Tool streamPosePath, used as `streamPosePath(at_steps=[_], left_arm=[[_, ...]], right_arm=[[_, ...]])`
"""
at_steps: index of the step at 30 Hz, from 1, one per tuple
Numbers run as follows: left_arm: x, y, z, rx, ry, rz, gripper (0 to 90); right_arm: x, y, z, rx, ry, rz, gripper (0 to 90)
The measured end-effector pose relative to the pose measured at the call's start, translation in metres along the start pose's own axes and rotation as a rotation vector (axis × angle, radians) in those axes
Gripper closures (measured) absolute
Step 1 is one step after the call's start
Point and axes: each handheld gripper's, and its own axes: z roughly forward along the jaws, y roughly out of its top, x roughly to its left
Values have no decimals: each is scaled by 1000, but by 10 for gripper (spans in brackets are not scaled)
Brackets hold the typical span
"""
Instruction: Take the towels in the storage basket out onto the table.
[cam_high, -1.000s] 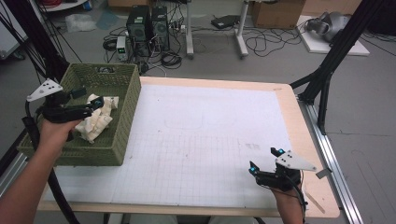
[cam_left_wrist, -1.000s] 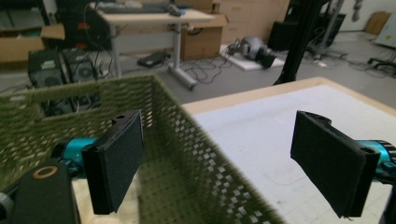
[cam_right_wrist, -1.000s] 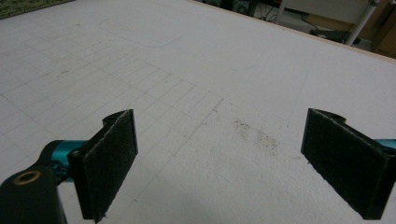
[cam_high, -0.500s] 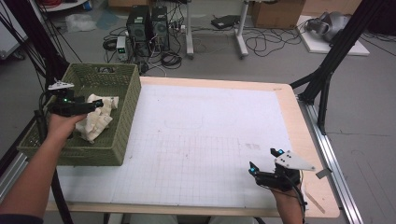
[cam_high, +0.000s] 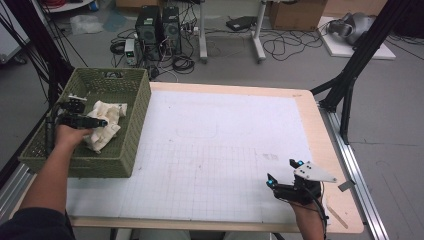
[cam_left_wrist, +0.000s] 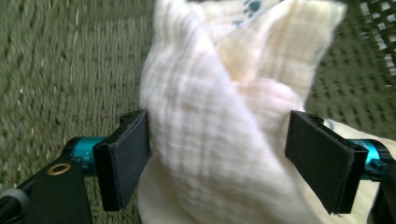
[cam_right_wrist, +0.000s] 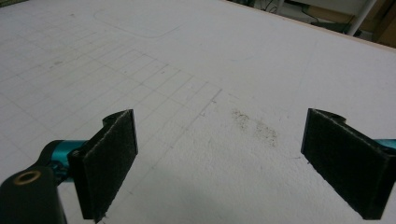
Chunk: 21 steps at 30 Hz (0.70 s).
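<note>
Right gripper (cam_high: 282, 176): near the table's (cam_high: 310, 107) front right corner, jaws wide apart over bare gridded mat. Left gripper (cam_left_wrist: 217, 144): inside the green basket (cam_high: 135, 125) at the far left edge, jaws spread around the cream cloth (cam_left_wrist: 219, 116), left pad touching it.

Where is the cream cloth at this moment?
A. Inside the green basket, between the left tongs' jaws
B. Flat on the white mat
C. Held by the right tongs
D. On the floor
A: the cream cloth lies in the green basket, and the left tongs straddle it with jaws apart.
</note>
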Motion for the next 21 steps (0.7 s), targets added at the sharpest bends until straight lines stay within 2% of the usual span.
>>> streamPosePath(at_steps=[3,4,7,11,13,14,15,16,17,18,19,20,21], left_arm=[[2,-4,8,47,-7,-20,230],[5,-7,13,76,-9,-78,227],[5,-9,16,98,-23,-100,228],[4,-9,17,102,-21,-85,233],[4,-9,15,106,-5,-71,315],[4,-8,15,106,-1,-70,420],[4,-8,13,111,-7,-65,420],[4,-8,12,110,0,-56,500],[4,-8,9,111,24,-23,571],[4,-8,9,111,24,-23,637],[4,-7,7,115,21,-11,767],[3,-7,6,107,-11,-17,767],[1,-6,4,98,-1,3,767]], right_arm=[[1,0,0,5,2,-1,100],[0,-1,0,7,0,1,100],[0,-1,1,8,2,0,100],[0,-1,1,8,1,-3,100],[0,-1,1,15,4,-4,100],[0,-1,0,17,3,-1,100],[0,-1,0,17,3,-1,100],[0,-1,0,15,1,-1,100],[0,-1,-1,14,-1,-3,100],[0,-1,-1,13,-3,-2,100],[0,-1,-1,10,-4,-1,100],[0,-1,-1,10,-4,-1,100],[0,-1,-1,11,-6,-3,100]])
